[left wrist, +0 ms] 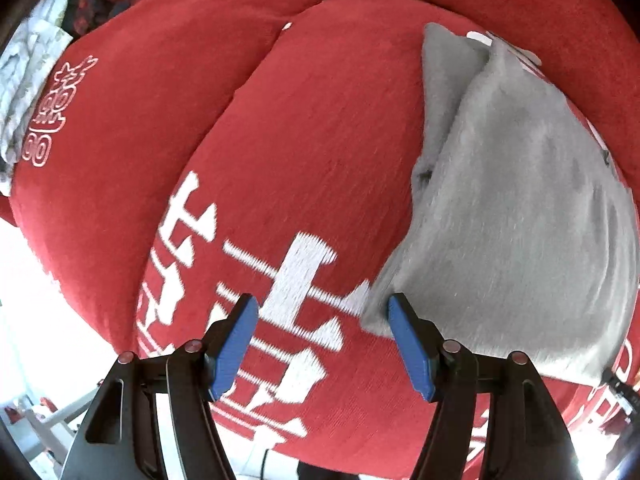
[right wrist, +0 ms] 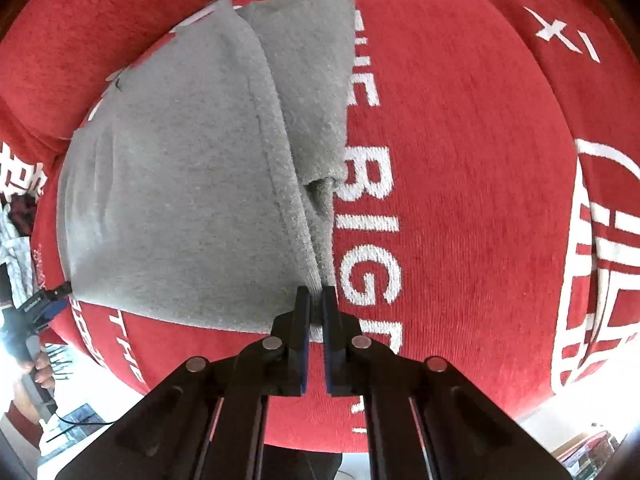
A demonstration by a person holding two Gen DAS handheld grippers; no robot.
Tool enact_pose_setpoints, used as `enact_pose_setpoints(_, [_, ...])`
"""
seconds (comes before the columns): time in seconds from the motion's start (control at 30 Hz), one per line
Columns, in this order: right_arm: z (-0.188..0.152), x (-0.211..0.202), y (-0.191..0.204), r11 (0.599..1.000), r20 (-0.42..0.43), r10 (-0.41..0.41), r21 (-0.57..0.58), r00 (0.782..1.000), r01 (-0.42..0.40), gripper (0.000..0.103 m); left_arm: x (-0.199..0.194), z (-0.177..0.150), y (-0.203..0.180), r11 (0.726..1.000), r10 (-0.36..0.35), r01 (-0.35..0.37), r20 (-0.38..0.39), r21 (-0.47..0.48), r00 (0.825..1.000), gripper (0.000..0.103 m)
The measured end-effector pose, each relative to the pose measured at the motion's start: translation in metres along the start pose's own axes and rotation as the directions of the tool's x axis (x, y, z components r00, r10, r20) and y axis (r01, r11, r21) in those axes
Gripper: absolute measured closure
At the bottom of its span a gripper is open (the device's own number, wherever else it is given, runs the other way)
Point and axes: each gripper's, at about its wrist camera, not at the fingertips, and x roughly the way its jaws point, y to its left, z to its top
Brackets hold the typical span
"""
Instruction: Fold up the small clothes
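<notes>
Grey garment (right wrist: 180, 184) corner sits pinched in the right claw (right wrist: 316, 300); left claw (left wrist: 320, 312) spread beside it.

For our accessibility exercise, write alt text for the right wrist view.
The right hand-held gripper is shut on the near edge of a folded grey garment, which lies on a red cover with white lettering.

Red cushion (left wrist: 320, 140) bare left of grey garment (left wrist: 520, 220); pile (left wrist: 28, 76) far-left.
</notes>
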Motion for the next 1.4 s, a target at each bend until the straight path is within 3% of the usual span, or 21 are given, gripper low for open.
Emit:
enact_pose_setpoints(0.1, [-0.003,-0.011,-0.005,1.000,-0.002,0.005,0.028,1.000,-0.005,0.096,-0.011,-0.013,0.000,1.000,0.030,-0.030,0.009,0.006,1.000,0.034])
enact_pose_setpoints(0.4, [0.002,-0.052,0.028,1.000,0.065,0.000,-0.026,0.998,0.002,0.096,-0.057,-0.044,-0.022,0.997,-0.078,0.079,0.057,-0.002,0.995,0.033])
enact_pose_setpoints(0.47, [0.005,-0.057,0.040,0.999,0.060,0.005,-0.052,0.998,-0.002,0.096,-0.070,-0.045,-0.030,0.995,-0.098,0.099,0.082,-0.001,0.992,0.003])
enact_pose_setpoints(0.6, [0.009,-0.071,0.068,0.993,0.053,0.015,-0.118,0.999,-0.009,0.095,-0.098,-0.038,-0.041,0.991,-0.132,0.131,0.128,0.018,0.983,0.001])
enact_pose_setpoints(0.7, [0.009,-0.081,0.089,0.988,0.053,0.020,-0.154,0.998,-0.012,0.082,-0.119,-0.038,-0.050,0.994,-0.105,0.100,0.166,0.038,0.980,0.001])
enact_pose_setpoints(0.73, [0.008,-0.084,0.096,0.985,0.055,0.022,-0.170,0.998,-0.012,0.072,-0.126,-0.039,-0.053,0.995,-0.098,0.092,0.181,0.042,0.979,0.001])
enact_pose_setpoints(0.87, [0.003,-0.100,0.129,0.961,0.078,0.000,-0.276,0.997,0.022,0.056,-0.163,-0.037,-0.053,0.990,-0.139,0.138,0.278,0.022,0.951,0.001])
enact_pose_setpoints(0.93, [-0.003,-0.108,0.147,0.933,0.107,-0.022,-0.354,0.994,0.059,0.048,-0.172,-0.032,-0.054,0.983,-0.180,0.181,0.269,0.021,0.946,0.001])
enact_pose_setpoints(1.0, [-0.010,-0.112,0.161,0.902,0.125,-0.037,-0.424,0.992,0.087,0.038,-0.178,-0.028,-0.060,0.986,-0.164,0.155,0.258,0.053,0.952,0.001])
enact_pose_setpoints(1.07, [-0.016,-0.108,0.169,0.878,0.113,-0.047,-0.469,0.993,0.095,0.036,-0.188,-0.029,-0.065,0.989,-0.142,0.126,0.285,0.074,0.948,0.001])
enact_pose_setpoints(1.2, [-0.018,-0.104,0.172,0.891,0.066,-0.030,-0.451,0.997,0.056,0.036,-0.201,-0.033,-0.065,0.987,-0.159,0.145,0.297,0.069,0.942,0.001])
enact_pose_setpoints(1.4, [-0.009,-0.120,0.174,0.911,0.085,0.036,-0.413,0.996,0.003,0.036,-0.201,-0.033,-0.065,0.987,-0.157,0.147,0.209,0.065,0.965,0.001])
